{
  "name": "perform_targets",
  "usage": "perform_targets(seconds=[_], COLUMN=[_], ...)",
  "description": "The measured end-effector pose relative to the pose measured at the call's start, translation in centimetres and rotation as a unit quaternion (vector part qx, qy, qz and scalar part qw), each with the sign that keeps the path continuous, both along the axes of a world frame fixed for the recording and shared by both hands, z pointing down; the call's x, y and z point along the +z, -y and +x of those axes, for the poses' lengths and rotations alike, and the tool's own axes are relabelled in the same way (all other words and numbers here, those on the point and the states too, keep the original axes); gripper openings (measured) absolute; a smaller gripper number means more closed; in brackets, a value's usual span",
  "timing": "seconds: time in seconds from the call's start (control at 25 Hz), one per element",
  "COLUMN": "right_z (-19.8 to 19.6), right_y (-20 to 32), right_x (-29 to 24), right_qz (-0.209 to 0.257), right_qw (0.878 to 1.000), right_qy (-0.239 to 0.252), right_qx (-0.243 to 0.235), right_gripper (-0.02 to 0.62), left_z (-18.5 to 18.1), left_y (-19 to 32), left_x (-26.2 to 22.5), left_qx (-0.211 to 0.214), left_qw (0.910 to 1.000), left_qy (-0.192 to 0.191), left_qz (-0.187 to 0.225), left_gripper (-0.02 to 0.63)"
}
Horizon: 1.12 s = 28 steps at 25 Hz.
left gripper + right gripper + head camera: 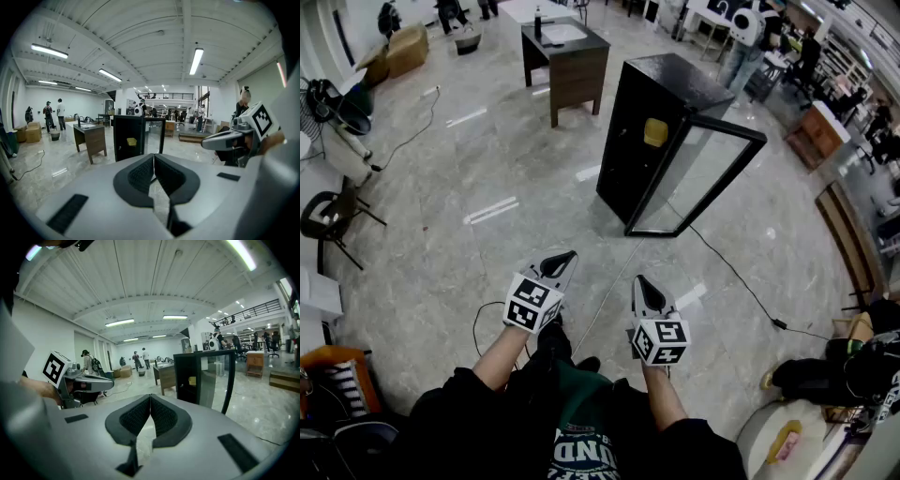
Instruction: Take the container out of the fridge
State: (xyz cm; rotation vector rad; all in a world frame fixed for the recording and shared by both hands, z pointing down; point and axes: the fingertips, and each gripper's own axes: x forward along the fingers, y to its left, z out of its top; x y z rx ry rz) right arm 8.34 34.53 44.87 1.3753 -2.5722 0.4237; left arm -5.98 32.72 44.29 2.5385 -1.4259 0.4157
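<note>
Far ahead across the floor (487,244), the yellow container (655,132) sat inside the black fridge (623,159), whose glass door (694,178) stood open. I held my left gripper (561,262) and right gripper (645,289) side by side, well apart from the container and pointing roughly its way, both with jaws closed on nothing.

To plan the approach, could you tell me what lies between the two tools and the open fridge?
Only bare polished floor, as the head view shows; a black cable trails from the fridge off to the right.
</note>
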Motion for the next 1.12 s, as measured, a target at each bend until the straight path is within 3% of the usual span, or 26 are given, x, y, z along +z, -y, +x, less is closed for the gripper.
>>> perform_targets(seconds=[1.12], right_z=[-0.3], right_y=[-0.2], right_x=[-0.6], right_qz=[-0.005], right_qw=[0.999], right_qy=[0.038], right_qx=[-0.029], right_gripper=[0.035], left_z=[1.9], left_y=[0.0], left_x=[0.1], left_qx=[0.026], left_qw=[0.9997], left_qy=[-0.001], left_qz=[-0.006], left_gripper=[0.014])
